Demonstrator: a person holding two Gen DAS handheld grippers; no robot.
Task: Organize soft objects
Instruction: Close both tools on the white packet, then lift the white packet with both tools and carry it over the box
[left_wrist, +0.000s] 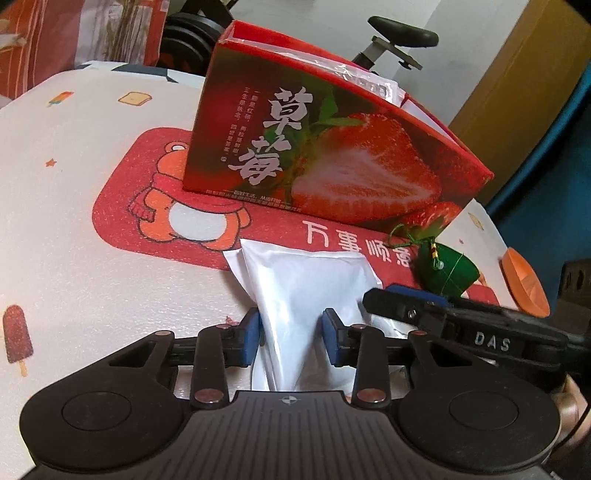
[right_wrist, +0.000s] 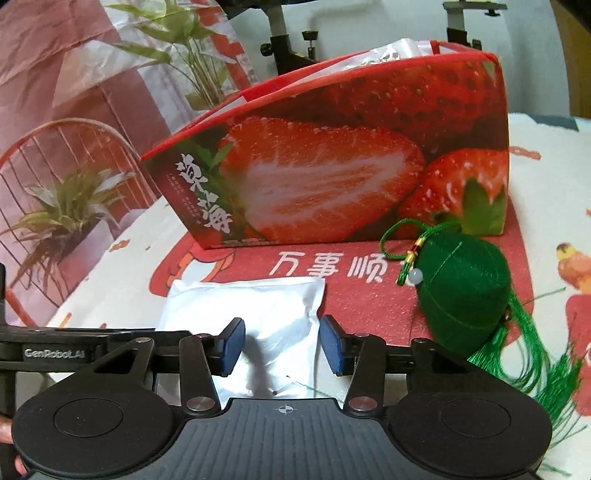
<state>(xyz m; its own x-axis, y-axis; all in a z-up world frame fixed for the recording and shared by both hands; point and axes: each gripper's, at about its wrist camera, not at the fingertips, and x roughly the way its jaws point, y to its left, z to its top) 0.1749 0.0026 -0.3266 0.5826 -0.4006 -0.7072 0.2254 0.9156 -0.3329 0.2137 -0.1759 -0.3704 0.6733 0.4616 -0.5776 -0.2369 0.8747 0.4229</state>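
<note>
The pouch (left_wrist: 295, 291), white and soft, lies on the bench (left_wrist: 74, 258) at its near edge, partly on the red mat (left_wrist: 122, 229). The left gripper (left_wrist: 291, 334) has its jaws narrowed onto the pouch's near end, the blue pads (left_wrist: 251, 338) pressing the material into a pinched fold. The right gripper (right_wrist: 282, 341) sits at the pouch's (right_wrist: 258, 314) near right corner, jaws partly open, pads (right_wrist: 232, 341) on either side of the corner; I cannot tell whether they press it. Just right of the pouch lies a green sachet (right_wrist: 461, 288) with a cord loop, a bead and a long tassel (right_wrist: 535, 369), partly on the mat. Behind both, on the mat, stands the strawberry box (left_wrist: 332, 147), open-topped, with clear plastic packets showing above its rim. At the bench's right edge sits an orange dish (left_wrist: 524, 284).
</note>
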